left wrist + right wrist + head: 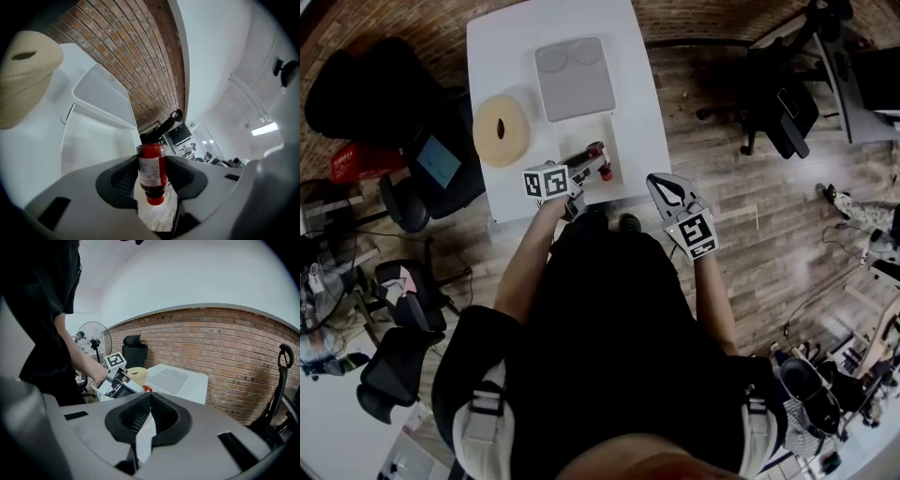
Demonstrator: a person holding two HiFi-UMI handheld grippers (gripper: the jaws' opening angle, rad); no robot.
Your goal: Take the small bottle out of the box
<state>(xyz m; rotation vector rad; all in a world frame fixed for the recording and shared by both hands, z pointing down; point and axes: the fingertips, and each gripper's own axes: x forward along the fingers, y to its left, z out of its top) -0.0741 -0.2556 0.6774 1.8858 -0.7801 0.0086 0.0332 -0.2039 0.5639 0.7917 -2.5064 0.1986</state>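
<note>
Near the box [598,129] on the surface [511,56] — left claw [587,166] clamped on the bottle [151,168]; right claw [149,414] closed, empty — off the surface's edge.

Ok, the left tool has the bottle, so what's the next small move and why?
Probably carry the bottle sideways to bare table and lower it there. The left tool is clamped on it, and the head view shows it lifted but above the box, so it isn't set down yet.
</note>
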